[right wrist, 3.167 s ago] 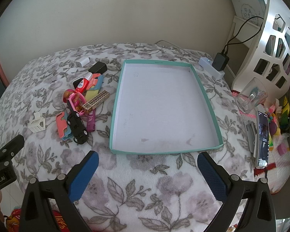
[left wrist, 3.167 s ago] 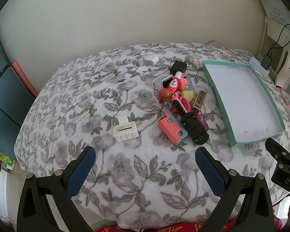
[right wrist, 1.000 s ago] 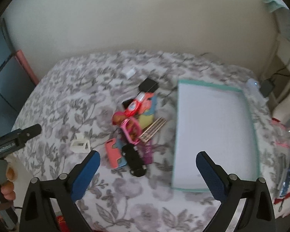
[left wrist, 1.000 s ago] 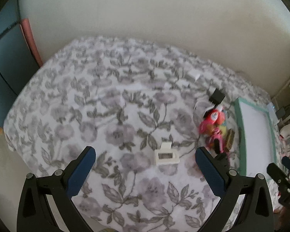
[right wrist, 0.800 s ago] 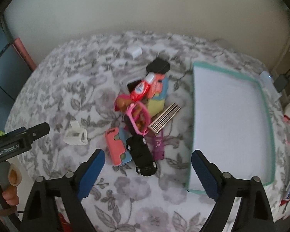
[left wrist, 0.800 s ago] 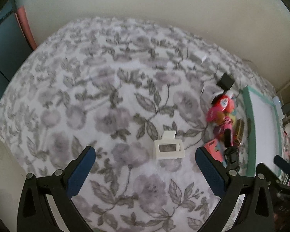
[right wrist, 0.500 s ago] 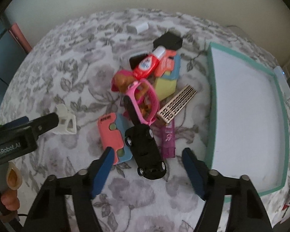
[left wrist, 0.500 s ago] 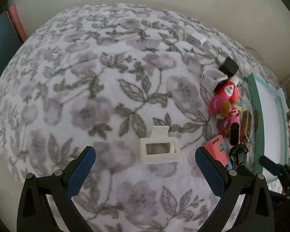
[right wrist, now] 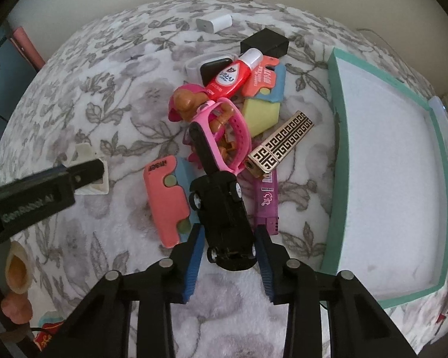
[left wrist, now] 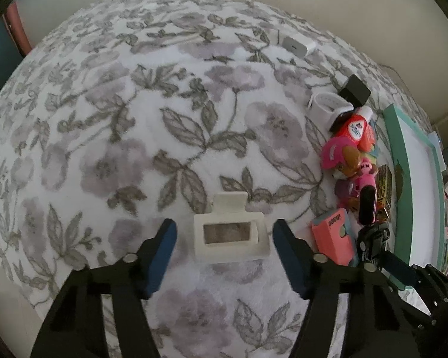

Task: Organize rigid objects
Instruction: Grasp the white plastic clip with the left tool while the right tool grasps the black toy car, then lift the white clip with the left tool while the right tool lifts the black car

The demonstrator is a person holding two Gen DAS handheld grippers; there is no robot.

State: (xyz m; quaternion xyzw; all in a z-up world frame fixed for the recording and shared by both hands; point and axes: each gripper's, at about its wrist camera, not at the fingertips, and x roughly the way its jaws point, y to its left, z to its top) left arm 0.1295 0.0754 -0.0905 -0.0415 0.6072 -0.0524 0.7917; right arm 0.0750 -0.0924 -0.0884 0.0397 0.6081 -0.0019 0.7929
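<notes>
On the floral blanket, my left gripper (left wrist: 225,235) is open, its blue pads on either side of a white plastic clip holder (left wrist: 230,237) with a gap on each side. My right gripper (right wrist: 227,238) has its pads closed against the sides of a black toy car (right wrist: 224,217). Beside the car lie a pink-and-blue case (right wrist: 167,200), a pink wristband (right wrist: 221,137), a gold patterned bar (right wrist: 279,146), a purple lighter (right wrist: 265,205), a red tube (right wrist: 233,74) and a dog toy (right wrist: 191,101). The teal-rimmed tray (right wrist: 340,161) sits to the right.
A white charger (right wrist: 213,22), a black box (right wrist: 265,43) and a white watch band (left wrist: 328,103) lie farther back. The bed edge drops off at the left and front. The wall runs behind. Clutter stands past the tray on the right.
Both grippers came down and forward. The left one narrowed around the white holder. The right one closed its pads onto the black toy car.
</notes>
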